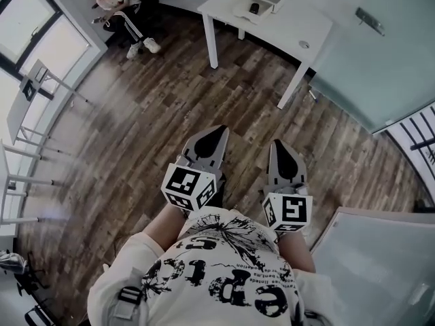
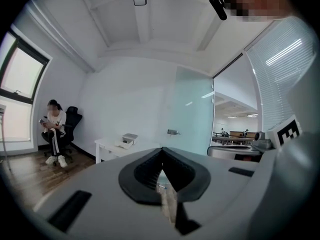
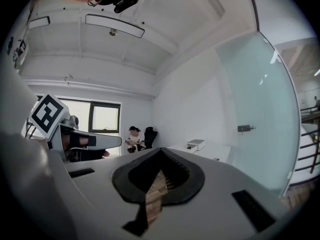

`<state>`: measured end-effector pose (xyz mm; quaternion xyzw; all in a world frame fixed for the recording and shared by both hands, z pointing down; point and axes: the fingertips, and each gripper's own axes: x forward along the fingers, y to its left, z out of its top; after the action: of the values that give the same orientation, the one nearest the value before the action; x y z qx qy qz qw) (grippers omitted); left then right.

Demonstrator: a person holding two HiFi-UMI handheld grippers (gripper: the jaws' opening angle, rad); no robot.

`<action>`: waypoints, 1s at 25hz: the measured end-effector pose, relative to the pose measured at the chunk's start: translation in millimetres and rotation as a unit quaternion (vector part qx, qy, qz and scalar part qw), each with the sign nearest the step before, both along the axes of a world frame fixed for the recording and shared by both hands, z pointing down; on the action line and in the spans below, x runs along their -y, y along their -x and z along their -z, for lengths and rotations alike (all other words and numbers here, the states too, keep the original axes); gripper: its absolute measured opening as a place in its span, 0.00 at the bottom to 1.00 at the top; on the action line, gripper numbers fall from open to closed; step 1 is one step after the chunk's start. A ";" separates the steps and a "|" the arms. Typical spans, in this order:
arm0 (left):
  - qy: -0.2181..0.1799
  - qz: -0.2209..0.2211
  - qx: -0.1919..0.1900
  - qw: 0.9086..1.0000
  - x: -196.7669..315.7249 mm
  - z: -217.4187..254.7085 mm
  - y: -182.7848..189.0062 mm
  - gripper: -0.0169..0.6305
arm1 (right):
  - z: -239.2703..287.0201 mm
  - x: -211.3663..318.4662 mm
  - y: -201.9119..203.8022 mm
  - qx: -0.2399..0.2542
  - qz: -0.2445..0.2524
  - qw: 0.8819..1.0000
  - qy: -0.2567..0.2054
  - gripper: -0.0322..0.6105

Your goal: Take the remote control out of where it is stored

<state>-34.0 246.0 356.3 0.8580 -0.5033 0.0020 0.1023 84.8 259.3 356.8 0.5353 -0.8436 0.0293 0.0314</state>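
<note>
No remote control shows in any view. My left gripper [image 1: 217, 132] and right gripper [image 1: 280, 146] are held side by side in front of the person's chest, above the wooden floor, both pointing toward the far white table [image 1: 296, 27]. Each has its jaws closed tip to tip with nothing between them. In the left gripper view the left gripper [image 2: 161, 150] points at the white table [image 2: 106, 145] with a small white box [image 2: 128, 139] on it. From the right gripper view, the right gripper [image 3: 160, 151] faces the same box [image 3: 195, 144].
A person [image 1: 119, 8] sits on a chair in the far left corner. A frosted glass partition [image 1: 370, 66] with a handle stands behind the table. White desks [image 1: 26, 100] line the left wall by the windows. A white surface [image 1: 380, 263] lies at the lower right.
</note>
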 end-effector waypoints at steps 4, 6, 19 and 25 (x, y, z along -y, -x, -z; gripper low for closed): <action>-0.010 -0.023 0.000 1.000 64.5 3.4 13.2 0.04 | -2.3 57.0 13.8 -0.012 -0.029 1.000 -0.003 0.05; -0.011 -0.033 0.001 0.999 100.2 5.2 22.8 0.04 | -0.3 85.0 24.3 -0.013 -0.038 0.999 -0.002 0.05; -0.008 -0.063 0.000 0.998 289.5 19.6 108.7 0.04 | 29.6 264.7 91.6 -0.021 -0.098 0.995 -0.021 0.05; 0.013 -0.047 -0.005 0.999 338.6 7.6 128.5 0.04 | 20.9 321.0 103.4 -0.036 -0.090 0.995 -0.006 0.05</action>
<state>-162.5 -92.6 348.7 0.8792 -0.4622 0.0090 0.1152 -18.6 -61.7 335.9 0.6100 -0.7904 0.0070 0.0559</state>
